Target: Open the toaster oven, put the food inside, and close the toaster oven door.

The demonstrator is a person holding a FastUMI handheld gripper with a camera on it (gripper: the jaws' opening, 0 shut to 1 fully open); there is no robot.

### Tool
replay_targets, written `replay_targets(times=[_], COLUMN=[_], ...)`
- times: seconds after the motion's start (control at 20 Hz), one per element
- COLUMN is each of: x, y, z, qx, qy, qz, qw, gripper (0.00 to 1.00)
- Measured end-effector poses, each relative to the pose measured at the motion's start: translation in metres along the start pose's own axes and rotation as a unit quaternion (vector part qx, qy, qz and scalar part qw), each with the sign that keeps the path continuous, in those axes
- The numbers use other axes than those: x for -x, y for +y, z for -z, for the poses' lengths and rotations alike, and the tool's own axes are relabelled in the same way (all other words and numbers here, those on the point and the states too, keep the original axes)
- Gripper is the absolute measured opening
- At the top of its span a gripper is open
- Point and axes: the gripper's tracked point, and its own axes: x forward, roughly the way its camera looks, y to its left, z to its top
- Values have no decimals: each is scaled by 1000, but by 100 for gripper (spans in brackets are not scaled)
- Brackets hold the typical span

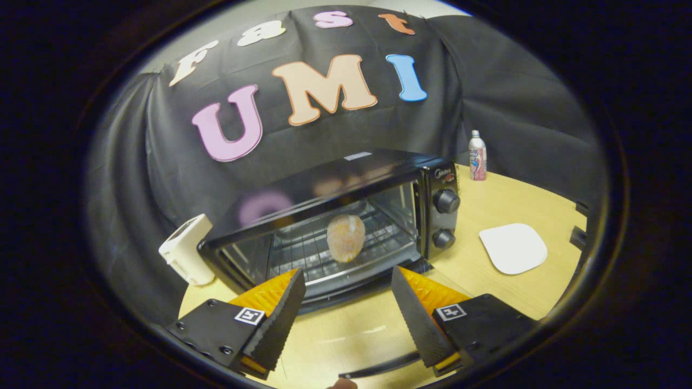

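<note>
While the food (346, 237) rests on the rack inside the toaster oven (335, 216), just beyond the tongs (348, 302), its door hangs open below them. The tongs are spread, gripping nothing. Farther right on the counter (503, 292) lie a white plate (512, 248) and a bottle (477, 155).

1. Worktop (503, 205): light wood-grain surface, standing against the black cloth wall.
2. Toaster oven (346, 216): black, resting on the worktop toward its rear-left part; door lowered, with its handle (378, 366) at the near edge.
3. White box-shaped appliance (186, 248): at the left edge, just beside the oven's left side.
4. Bottle (477, 155): upright near the rear edge, right of the oven, apart from it.
5. White square plate (512, 247): flat on the right part of the worktop, well clear of the oven.
</note>
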Motion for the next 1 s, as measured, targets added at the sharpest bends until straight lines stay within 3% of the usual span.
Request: replay_targets(times=[0.5,0.75,1.0], x=[79,96,84], y=[-9,-20,-11], z=[68,106,122], qx=[75,96,100], qy=[48,99,109], qz=[-45,-47,-65], qw=[995,989,987], gripper=[99,99,99])
